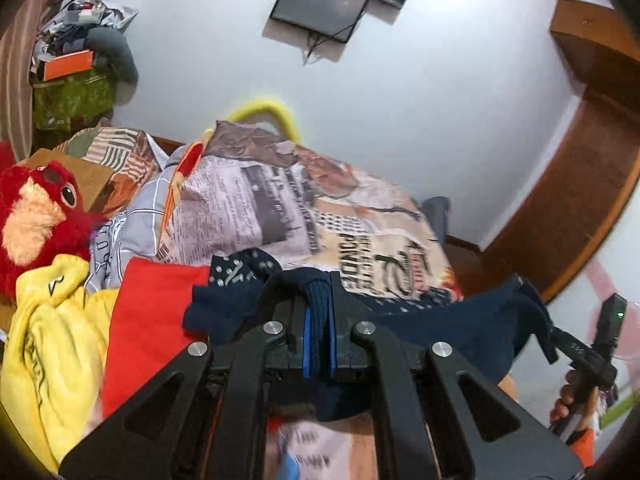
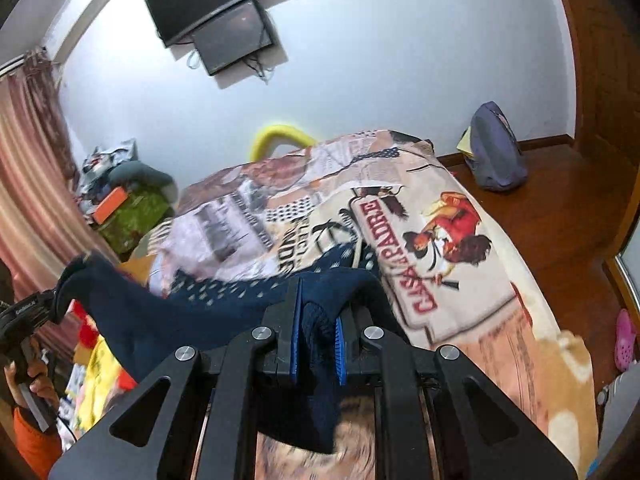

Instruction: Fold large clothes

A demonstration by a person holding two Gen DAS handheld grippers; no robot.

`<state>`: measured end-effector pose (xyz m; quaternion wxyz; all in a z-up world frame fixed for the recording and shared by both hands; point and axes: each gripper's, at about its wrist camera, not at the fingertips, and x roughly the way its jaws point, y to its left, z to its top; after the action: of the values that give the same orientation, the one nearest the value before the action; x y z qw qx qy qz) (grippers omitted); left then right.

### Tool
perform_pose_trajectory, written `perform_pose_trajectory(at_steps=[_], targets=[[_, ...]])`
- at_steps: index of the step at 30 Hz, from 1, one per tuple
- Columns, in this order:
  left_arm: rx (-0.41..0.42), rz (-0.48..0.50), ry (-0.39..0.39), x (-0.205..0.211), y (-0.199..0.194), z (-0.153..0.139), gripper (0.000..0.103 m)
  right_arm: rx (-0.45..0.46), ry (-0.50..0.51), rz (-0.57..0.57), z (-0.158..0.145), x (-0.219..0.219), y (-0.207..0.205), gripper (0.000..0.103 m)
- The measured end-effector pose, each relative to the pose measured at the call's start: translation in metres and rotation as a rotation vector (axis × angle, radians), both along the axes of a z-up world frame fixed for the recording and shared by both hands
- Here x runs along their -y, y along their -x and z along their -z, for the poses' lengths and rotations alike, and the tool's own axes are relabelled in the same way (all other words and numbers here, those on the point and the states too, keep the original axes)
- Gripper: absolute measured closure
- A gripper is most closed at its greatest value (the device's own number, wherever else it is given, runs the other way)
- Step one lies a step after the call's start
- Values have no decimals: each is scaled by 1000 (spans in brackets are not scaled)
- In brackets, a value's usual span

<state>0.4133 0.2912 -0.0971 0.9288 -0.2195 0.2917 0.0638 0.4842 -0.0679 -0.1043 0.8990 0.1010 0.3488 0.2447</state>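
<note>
Bed: we count one bed (image 2: 472, 320), covered by one printed blanket (image 2: 400, 240) with newspaper and rooster motifs.
Screens: we see two dark screens on the wall, the larger one (image 2: 212, 4) above the smaller one (image 2: 234, 36).
Clothes pile: at the left of the bed lie one red garment (image 1: 152, 320) and one yellow garment (image 1: 52, 340), touching each other.
Plush toy: one red plush toy (image 1: 36, 220) sits just behind the yellow garment.
Backpack: one grey backpack (image 2: 496, 148) stands on the wooden floor beside the bed.
Navy garment: we count one navy garment (image 2: 192, 312), partly patterned with pale dots; it hangs stretched between both grippers above the blanket.
Left gripper: the left gripper (image 1: 318, 316) has its fingers nearly together, pinching a bunched navy fold between the blue pads (image 1: 307, 344).
Right gripper: the right gripper (image 2: 318, 328) has its fingers narrow, clamping another navy fold, which droops below them.
Hands: each hand grips a handle under its gripper; the left hand (image 2: 24, 376) shows an orange sleeve, as does the right hand (image 1: 576, 404). Both grippers tilt down toward the bed.
</note>
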Motion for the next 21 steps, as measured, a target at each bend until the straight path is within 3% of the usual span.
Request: perform_pose_trajectory(at_steps=[6, 10, 14, 18, 21], targets=[[-140, -43, -73, -18, -66, 60, 98, -96, -2, 42, 44, -13, -59, 91], [-250, -44, -62, -28, -92, 112, 97, -197, 4, 55, 86, -19, -87, 91], [-309, -21, -29, -37, -96, 147, 94, -230, 29, 30, 105, -18, -93, 89], [-320, 3, 33, -44, -90, 157, 92, -258, 24, -6, 109, -2, -88, 87], [-295, 32, 2, -41, -79, 147, 91, -241, 74, 64, 100, 15, -81, 83]])
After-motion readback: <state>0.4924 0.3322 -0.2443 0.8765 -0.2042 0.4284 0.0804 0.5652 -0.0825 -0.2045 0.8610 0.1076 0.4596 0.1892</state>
